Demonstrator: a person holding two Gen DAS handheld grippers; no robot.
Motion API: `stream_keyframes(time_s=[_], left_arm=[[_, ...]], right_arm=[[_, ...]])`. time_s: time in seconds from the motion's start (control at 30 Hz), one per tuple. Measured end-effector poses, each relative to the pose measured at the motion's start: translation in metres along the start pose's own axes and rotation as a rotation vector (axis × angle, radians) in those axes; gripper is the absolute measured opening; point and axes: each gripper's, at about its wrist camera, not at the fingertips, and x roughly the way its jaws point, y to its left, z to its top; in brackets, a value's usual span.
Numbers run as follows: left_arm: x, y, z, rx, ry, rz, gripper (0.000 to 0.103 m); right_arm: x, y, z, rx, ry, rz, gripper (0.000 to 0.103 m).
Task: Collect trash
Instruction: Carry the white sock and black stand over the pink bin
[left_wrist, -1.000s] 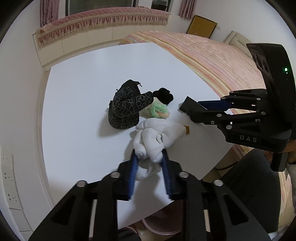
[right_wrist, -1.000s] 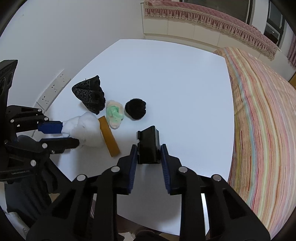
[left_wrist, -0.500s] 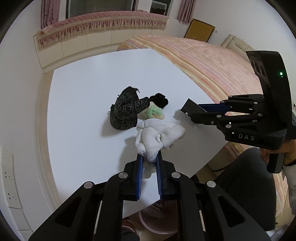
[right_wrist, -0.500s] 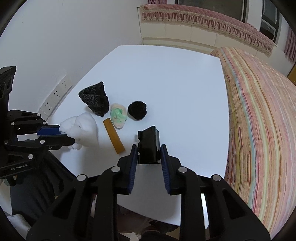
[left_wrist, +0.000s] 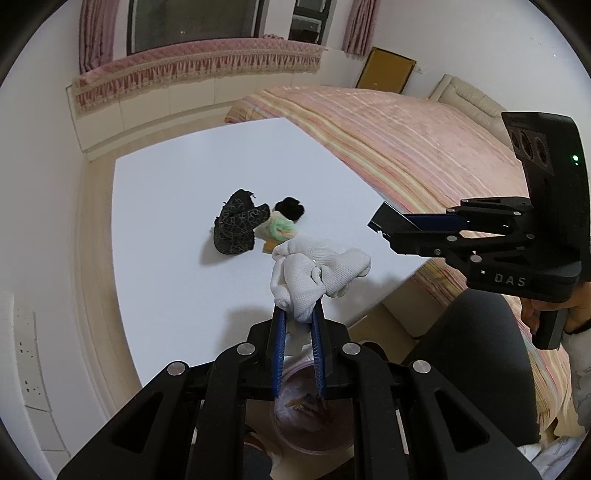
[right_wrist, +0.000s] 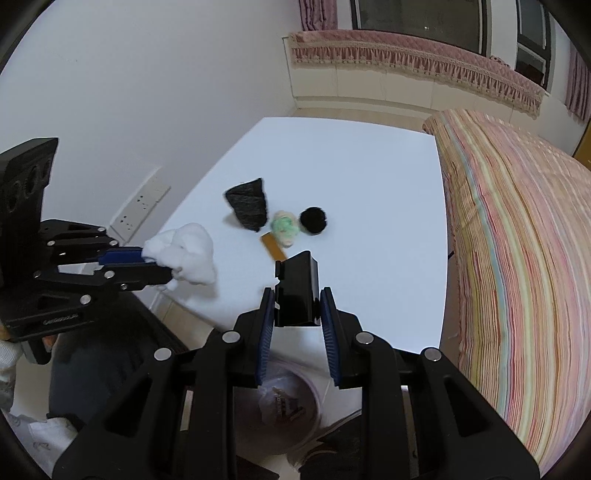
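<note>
My left gripper (left_wrist: 298, 314) is shut on a white crumpled cloth (left_wrist: 314, 273) and holds it in the air above the table's near edge; the cloth also shows in the right wrist view (right_wrist: 184, 253). My right gripper (right_wrist: 297, 299) is shut on a black box (right_wrist: 298, 291), lifted near the table's front edge; the box also shows in the left wrist view (left_wrist: 388, 221). On the white table (left_wrist: 166, 221) lie a black patterned cloth (left_wrist: 236, 227), a green-and-cream wad (left_wrist: 281, 227), a black fuzzy ball (left_wrist: 290, 208) and an orange strip (right_wrist: 272, 246).
A pink-rimmed bin (left_wrist: 306, 413) with trash inside stands on the floor below the table's near edge, under both grippers; it also shows in the right wrist view (right_wrist: 288, 402). A striped bed (right_wrist: 517, 240) runs along the table's right side. Wall sockets (right_wrist: 142, 205) are at the left.
My left gripper closed on the white cloth, lifted it off the table and drew it back toward the near edge. My right gripper rose and pulled back with the black box.
</note>
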Motion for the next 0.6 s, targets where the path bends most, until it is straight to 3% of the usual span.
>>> stream_keyframes(time_s=[0.27,0.6], left_arm=[[-0.021,-0.017,-0.015,0.022,-0.019,-0.01,0.013],[-0.033,-0.032,-0.038,0.029,-0.011,-0.022,0.013]], right_arm=[[-0.037,0.023,-0.022,-0.014,-0.039,0.012,0.025],[-0.054,0.041,-0.05,-0.028,-0.028,0.027,0.025]])
